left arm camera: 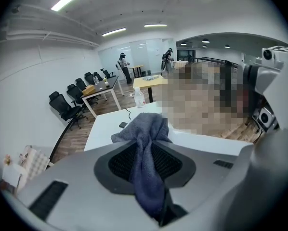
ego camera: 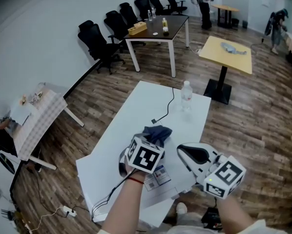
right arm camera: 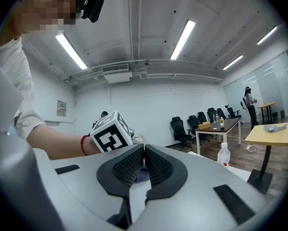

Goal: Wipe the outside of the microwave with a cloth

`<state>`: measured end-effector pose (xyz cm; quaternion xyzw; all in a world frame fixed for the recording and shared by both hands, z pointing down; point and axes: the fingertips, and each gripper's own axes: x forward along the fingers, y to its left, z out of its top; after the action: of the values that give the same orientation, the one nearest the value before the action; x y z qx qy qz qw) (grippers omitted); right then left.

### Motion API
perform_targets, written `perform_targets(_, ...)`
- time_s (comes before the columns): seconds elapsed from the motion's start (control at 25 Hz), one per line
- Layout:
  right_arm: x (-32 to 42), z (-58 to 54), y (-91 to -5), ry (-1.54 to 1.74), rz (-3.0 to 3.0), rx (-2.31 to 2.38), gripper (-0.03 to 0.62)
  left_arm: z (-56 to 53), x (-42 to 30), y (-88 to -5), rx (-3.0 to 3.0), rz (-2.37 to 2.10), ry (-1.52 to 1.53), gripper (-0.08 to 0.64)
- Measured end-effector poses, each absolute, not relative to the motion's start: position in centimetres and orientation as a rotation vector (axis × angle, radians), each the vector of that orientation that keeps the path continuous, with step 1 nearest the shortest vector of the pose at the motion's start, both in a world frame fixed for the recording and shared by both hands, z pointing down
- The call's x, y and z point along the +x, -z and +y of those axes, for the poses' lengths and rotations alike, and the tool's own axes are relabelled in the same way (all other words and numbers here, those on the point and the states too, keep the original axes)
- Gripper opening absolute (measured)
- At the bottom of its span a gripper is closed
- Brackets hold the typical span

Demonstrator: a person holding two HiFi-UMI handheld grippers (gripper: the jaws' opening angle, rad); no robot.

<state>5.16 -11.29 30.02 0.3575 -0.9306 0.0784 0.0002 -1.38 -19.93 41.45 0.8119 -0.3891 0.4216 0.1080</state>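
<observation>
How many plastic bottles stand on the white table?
1. The bottle stands near the far edge of the white table, right of the black cable. The left claw and right claw cover part of the near end, so another could be hidden.

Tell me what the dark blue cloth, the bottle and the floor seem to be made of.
Dark blue cloth: soft fabric, perhaps terry or microfibre; fuzzy, matte, falling in limp folds.
Bottle: probably clear plastic; see-through body, white cap.
Floor: wood-look planks, brown grain, slight sheen; real wood or laminate, I cannot tell.
</observation>
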Motion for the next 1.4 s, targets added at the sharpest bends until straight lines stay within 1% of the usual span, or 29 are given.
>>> perform_targets(0.2, 4.2, -11.3, -30.1, -0.261, -2.924, 1.105, 0.034, -18.7, -4.9, -41.2, 2.320, -1.229, -1.228, 0.095)
perform_targets(0.6, -2.7, -10.3, -29.3, -0.276, -2.972, 0.955, 0.034, -13.5, -20.7, -40.0, 2.090, -1.495, -1.112, 0.095)
perform_targets(0.84, -6.1, -9.4, -29.1, -0.286, -2.990, 0.895, 0.034, -9.4, -28.0, -40.0, 1.969, -1.597, -1.065, 0.095)
perform_targets(1.08, -8.8, -8.5, -28.9, -0.279, -3.008, 0.846, 0.034, -3.8, -29.7, -40.3, 1.962, -1.593, -1.065, 0.095)
perform_targets(1.28, -9.6, -8.4, -28.9, -0.296, -3.010, 0.849, 0.034, 0.0, -27.7, -40.3, 2.027, -1.577, -1.040, 0.095)
perform_targets(1.4, -9.5, -8.7, -28.9, -0.301, -3.005, 0.861, 0.034, 0.0, -25.9, -40.3, 2.059, -1.613, -1.000, 0.094)
